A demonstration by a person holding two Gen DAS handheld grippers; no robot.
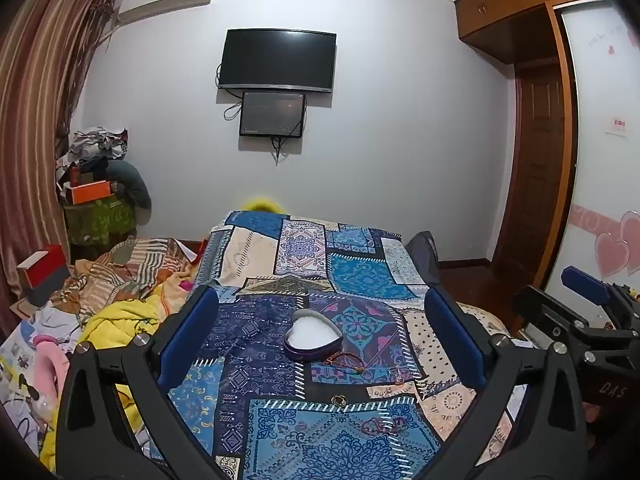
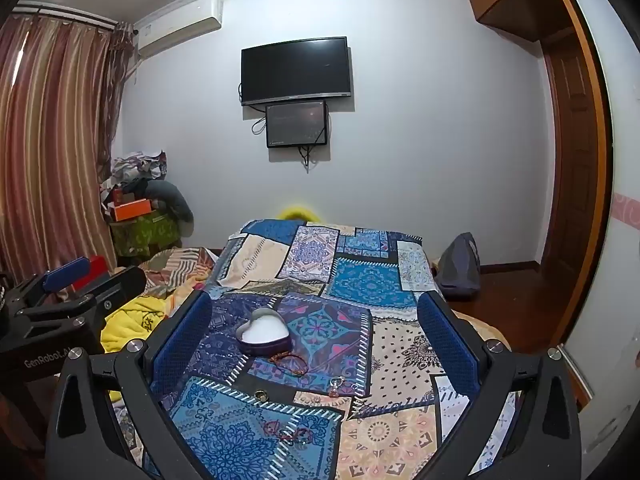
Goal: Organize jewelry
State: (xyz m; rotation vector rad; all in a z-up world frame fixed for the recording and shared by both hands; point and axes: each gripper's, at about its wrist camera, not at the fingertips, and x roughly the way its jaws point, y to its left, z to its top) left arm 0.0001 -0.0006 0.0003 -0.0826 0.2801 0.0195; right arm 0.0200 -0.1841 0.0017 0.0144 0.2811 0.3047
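Blue-padded and spread wide, holding nothing, the left gripper [image 1: 322, 336] and right gripper [image 2: 316, 332] hover over the bed's near edge [image 2: 400, 436], facing the heart-shaped box [image 2: 262, 335] straight ahead, red bracelet [image 2: 289, 362] just nearer.

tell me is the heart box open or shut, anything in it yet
Open. The heart box has no lid on and its white lining shows bare in both views. The bracelet lies on the bedspread beside it.

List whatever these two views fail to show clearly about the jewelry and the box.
- Heart-shaped box: floor hidden under white lining, both views.
- Ring: too small to read, both views.
- Lower bracelet: blends into the patchwork cloth.
- Left gripper and right gripper: open, holding nothing.
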